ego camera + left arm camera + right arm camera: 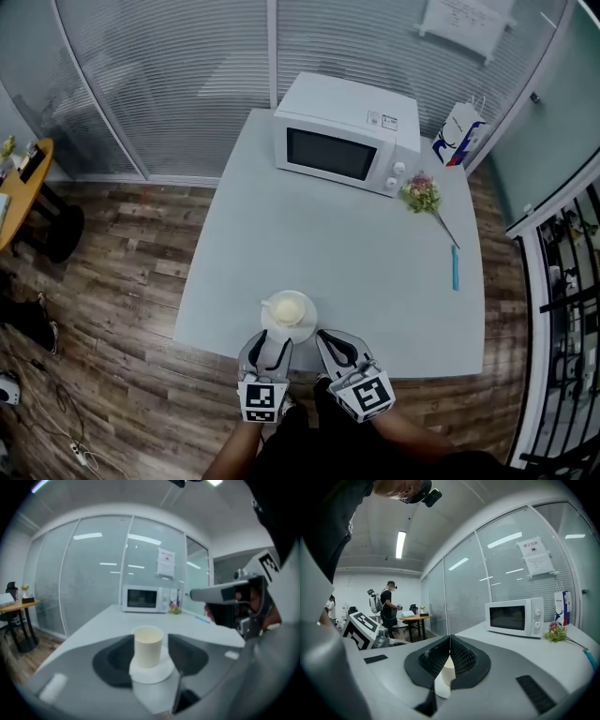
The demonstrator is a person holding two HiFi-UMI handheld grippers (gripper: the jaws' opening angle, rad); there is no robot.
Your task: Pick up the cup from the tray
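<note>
A cream paper cup (289, 307) stands upright on a small round white tray (310, 324) near the table's front edge. My left gripper (269, 339) is just in front of the tray, pointing at it. In the left gripper view the cup (148, 645) and tray (157, 673) fill the gap between the open jaws, and the dark pads (112, 660) stand clear of the cup. My right gripper (324, 336) is beside the tray on the right, jaws shut with nothing held. In the right gripper view the cup (447, 668) shows through the slit under the closed tips (450, 637).
On the white table (356, 253) a white microwave (345, 133) stands at the back, with a small flower bunch (422, 194) and a blue pen (456, 267) to the right. A paper bag (457, 134) sits at the back right corner. Glass walls surround the table; a person stands far off.
</note>
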